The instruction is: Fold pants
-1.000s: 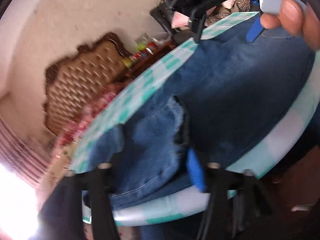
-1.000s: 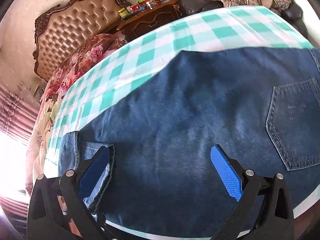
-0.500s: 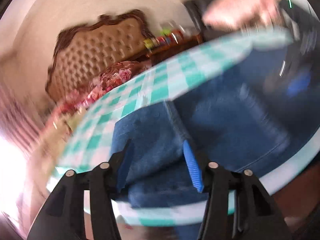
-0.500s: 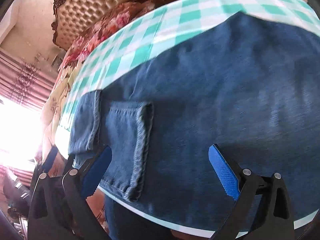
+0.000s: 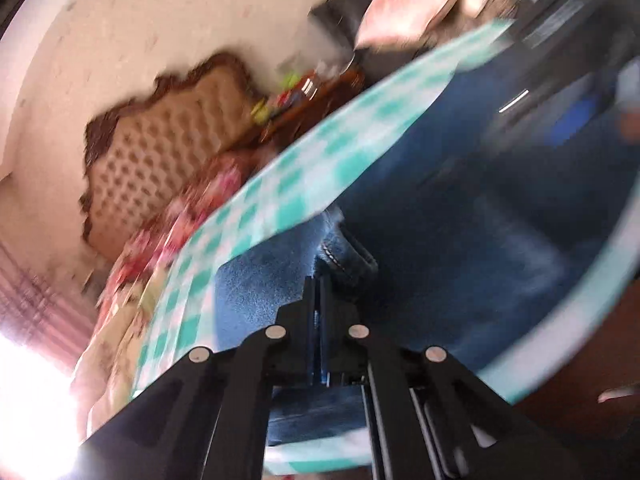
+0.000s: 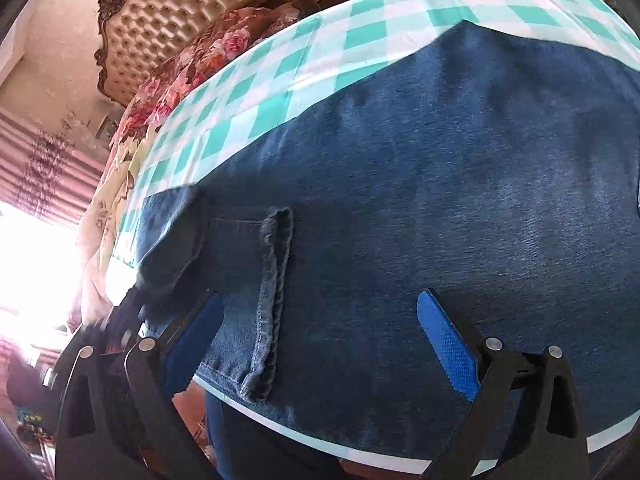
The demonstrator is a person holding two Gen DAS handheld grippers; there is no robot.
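Pants (image 6: 440,184) lie flat on the checked table (image 6: 360,32); your left gripper (image 5: 320,280) is clamped on the hem at twelve o'clock, your right gripper (image 6: 324,320) gapes empty above denim. Lift unevenly and the hem may slip, skewing your fold

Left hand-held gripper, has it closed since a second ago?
Yes. The left hand-held gripper stood open over the jeans a second ago; now its jaws are shut on a denim fold, near the checked tablecloth edge.
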